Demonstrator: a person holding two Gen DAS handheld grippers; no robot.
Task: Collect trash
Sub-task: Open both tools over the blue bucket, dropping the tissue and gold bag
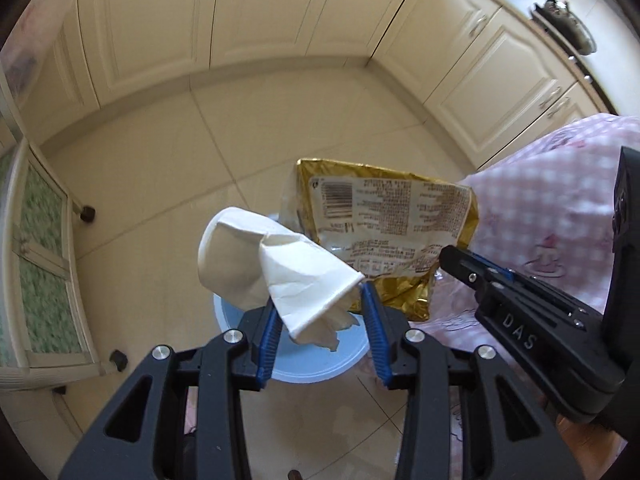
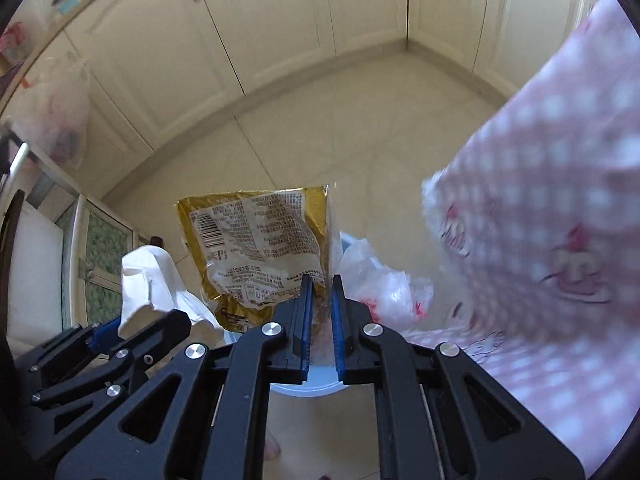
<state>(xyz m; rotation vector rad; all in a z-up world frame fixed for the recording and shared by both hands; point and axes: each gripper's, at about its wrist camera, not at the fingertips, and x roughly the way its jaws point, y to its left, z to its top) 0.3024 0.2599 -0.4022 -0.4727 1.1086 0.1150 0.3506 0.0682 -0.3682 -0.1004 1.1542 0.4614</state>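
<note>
My left gripper (image 1: 320, 300) is shut on a crumpled white paper cup (image 1: 272, 264) and holds it in the air over a light blue bin (image 1: 304, 364) on the floor. My right gripper (image 2: 320, 280) is shut on the edge of a gold snack wrapper (image 2: 260, 240), which hangs beside the cup. The wrapper (image 1: 384, 224) and the right gripper (image 1: 452, 258) also show in the left wrist view. The cup (image 2: 148, 284) and the left gripper's body show at the lower left of the right wrist view. The bin (image 2: 308, 380) there holds a clear plastic bag (image 2: 380, 284).
A pink checked tablecloth (image 2: 540, 240) hangs at the right, close to both grippers. Cream kitchen cabinets (image 1: 240, 20) line the far walls. A low glass-door cabinet on castors (image 1: 44, 264) stands at the left. The floor (image 1: 168, 168) is pale tile.
</note>
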